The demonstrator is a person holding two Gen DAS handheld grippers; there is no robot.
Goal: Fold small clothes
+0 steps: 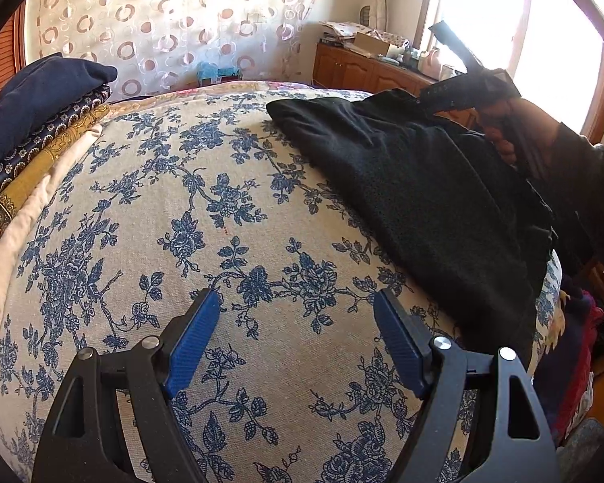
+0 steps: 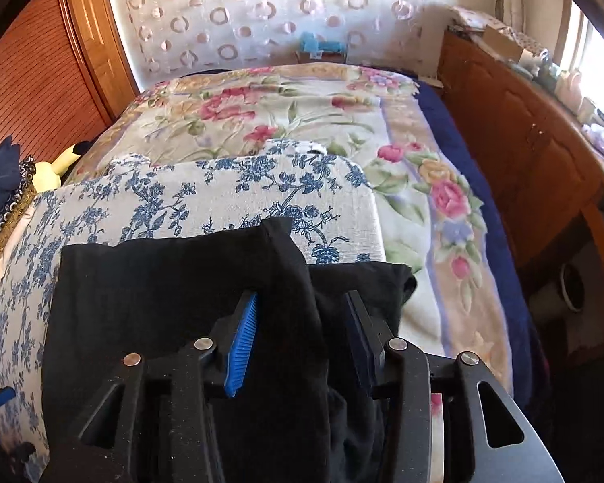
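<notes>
A black mesh garment [image 1: 431, 185] lies on a blue-flowered cloth [image 1: 205, 209] on the bed. My left gripper [image 1: 298, 302] is open and empty, hovering over the flowered cloth, left of the garment's near edge. In the right wrist view the garment [image 2: 173, 294] lies partly folded, with a raised fold between the fingers of my right gripper [image 2: 302, 302]. The jaws stand apart on either side of the fold; a grip does not show. The right gripper and the hand holding it also show in the left wrist view [image 1: 499, 92] at the garment's far right end.
A stack of folded clothes [image 1: 32, 149] sits at the left edge of the flowered cloth. A floral blanket [image 2: 286, 112] covers the bed beyond. A wooden cabinet [image 2: 535, 153] with clutter runs along the right under the window. A wooden wardrobe [image 2: 40, 76] stands at the left.
</notes>
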